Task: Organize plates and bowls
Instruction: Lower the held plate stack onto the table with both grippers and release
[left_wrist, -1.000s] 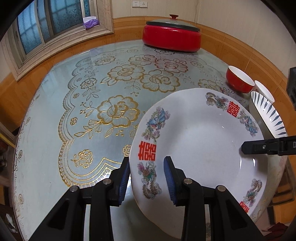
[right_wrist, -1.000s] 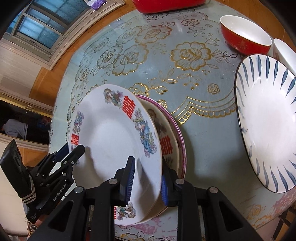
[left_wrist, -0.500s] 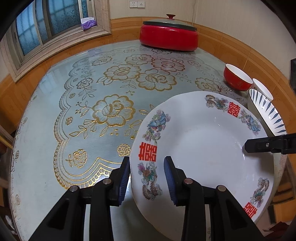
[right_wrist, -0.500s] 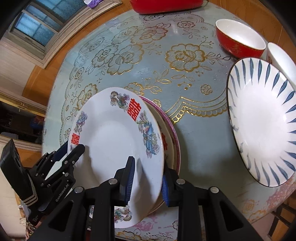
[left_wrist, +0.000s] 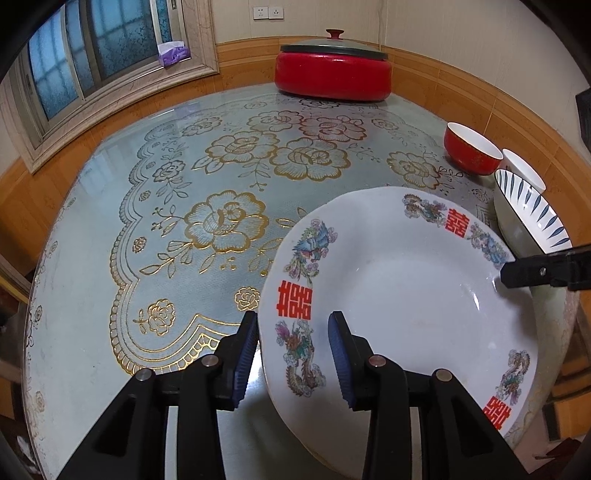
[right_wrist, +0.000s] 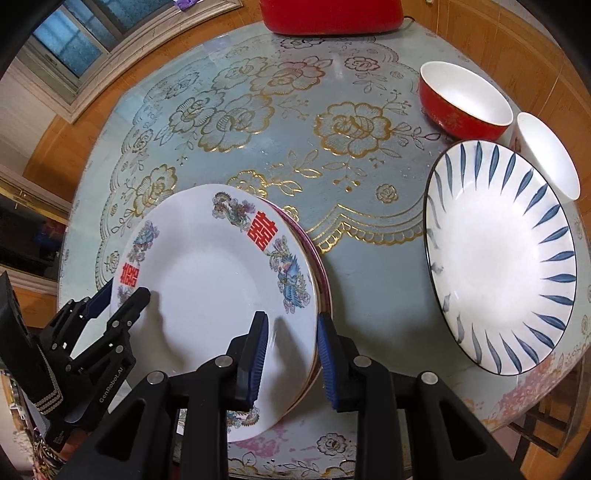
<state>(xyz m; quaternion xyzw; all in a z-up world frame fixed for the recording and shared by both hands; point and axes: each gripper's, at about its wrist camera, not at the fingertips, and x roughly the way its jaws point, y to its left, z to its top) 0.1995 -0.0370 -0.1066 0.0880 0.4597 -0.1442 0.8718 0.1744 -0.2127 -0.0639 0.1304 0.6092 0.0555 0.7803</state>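
Currently both claws are straddling the patterned plate (right_wrist: 207, 280) atop the stack at the surface's (left_wrist: 110, 221) near edge: left claw (left_wrist: 291, 354) loosely open, right claw (right_wrist: 290, 356) open around the whole stack's rim.

At centre, the round white china plate (right_wrist: 207, 295) bears red double-happiness characters and blue-purple phoenix motifs. At right, the white dish (right_wrist: 498, 258) carries radiating blue strokes. Upper right, the red bowl (right_wrist: 461, 99) is white inside. The pale-blue tablecloth (left_wrist: 147, 229) shows gold roses.
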